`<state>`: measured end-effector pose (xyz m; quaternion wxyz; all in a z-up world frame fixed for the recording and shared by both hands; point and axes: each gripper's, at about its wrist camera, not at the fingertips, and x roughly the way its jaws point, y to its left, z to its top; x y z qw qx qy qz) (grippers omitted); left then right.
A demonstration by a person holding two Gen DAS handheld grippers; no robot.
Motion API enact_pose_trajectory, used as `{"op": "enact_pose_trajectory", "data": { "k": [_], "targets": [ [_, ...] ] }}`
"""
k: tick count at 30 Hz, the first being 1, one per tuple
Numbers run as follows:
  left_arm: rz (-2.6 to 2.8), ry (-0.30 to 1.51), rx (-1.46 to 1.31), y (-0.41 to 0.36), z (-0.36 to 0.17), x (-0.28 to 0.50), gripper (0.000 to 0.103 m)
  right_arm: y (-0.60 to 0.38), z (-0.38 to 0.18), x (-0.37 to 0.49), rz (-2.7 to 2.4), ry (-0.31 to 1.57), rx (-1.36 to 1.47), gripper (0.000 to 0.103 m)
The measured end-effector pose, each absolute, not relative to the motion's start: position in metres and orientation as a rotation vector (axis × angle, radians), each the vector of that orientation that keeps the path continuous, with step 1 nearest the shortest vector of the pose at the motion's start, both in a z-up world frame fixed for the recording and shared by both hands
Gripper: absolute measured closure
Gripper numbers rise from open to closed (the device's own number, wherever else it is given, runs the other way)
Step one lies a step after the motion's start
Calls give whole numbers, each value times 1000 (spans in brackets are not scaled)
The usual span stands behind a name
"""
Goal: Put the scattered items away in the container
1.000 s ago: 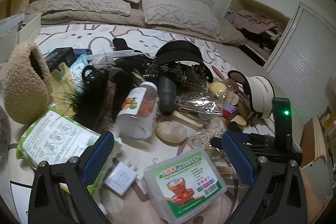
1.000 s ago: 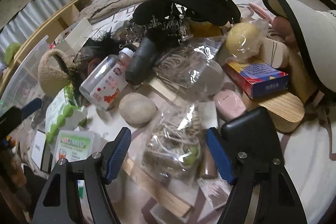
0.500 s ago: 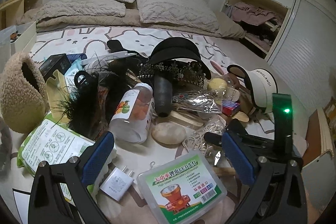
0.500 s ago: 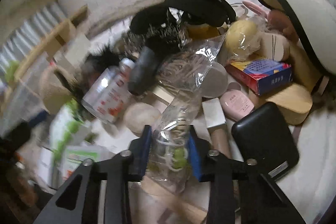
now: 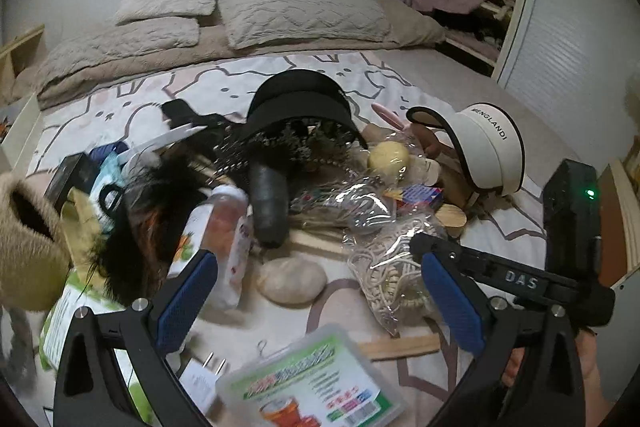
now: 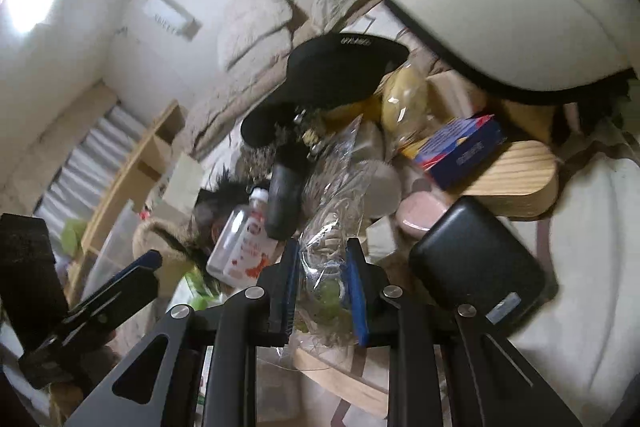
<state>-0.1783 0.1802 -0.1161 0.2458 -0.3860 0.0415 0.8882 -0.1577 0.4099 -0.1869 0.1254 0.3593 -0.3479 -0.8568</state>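
Observation:
Scattered items lie in a heap on the bed. My right gripper point(image 6: 323, 287) is shut on a clear plastic bag of cord point(image 6: 328, 247) and holds it tilted over the pile; the bag also shows in the left wrist view point(image 5: 390, 263). My left gripper point(image 5: 320, 301) is open and empty above a beige stone point(image 5: 291, 280) and a green-labelled plastic box point(image 5: 312, 383). A clear bottle point(image 5: 224, 239), a black visor point(image 5: 300, 99) and a white visor point(image 5: 490, 151) lie in the heap. No container shows clearly.
A black case point(image 6: 476, 263), a wooden board point(image 6: 516, 183), a blue-red box point(image 6: 460, 147) and a pink compact point(image 6: 420, 211) lie by the right gripper. A fuzzy tan bag point(image 5: 24, 227), a black feather piece point(image 5: 136, 227) and a white charger point(image 5: 204, 379) lie left. Pillows point(image 5: 300, 11) are behind.
My right gripper closed on the bag of cord and has lifted and tilted it. My left gripper moved slightly forward over the pile and stays open.

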Motion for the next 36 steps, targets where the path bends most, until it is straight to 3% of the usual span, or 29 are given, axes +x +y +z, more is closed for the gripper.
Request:
{"op": "enact_pose_trajectory", "data": {
  "k": [9,16,22,27,29,33,36],
  "targets": [
    [2374,237,-1110,231,-135,-204,10,432,-181,-144,-2573,-1118,942,79],
    [2374,489,-1096,263,-159,-210,10,456,-182,-136,-2613,-1239,896,79],
    [2359,571,-1154,280,-173,-227,11,471,-181,-126,-2679,-1298,848,79],
    [2362,704,-1195,300,-186,-242,24,469,-183,-130,-2669,-1299,851,79],
    [2362,715,-1202,304,-189,-248,26,470,-186,-132,-2655,-1312,856,79],
    [2336,732,-1208,313,-192,-252,41,473,-190,-134,-2630,-1342,861,79],
    [2311,729,-1221,313,-195,-252,45,472,-191,-135,-2620,-1346,863,79]
  ]
}}
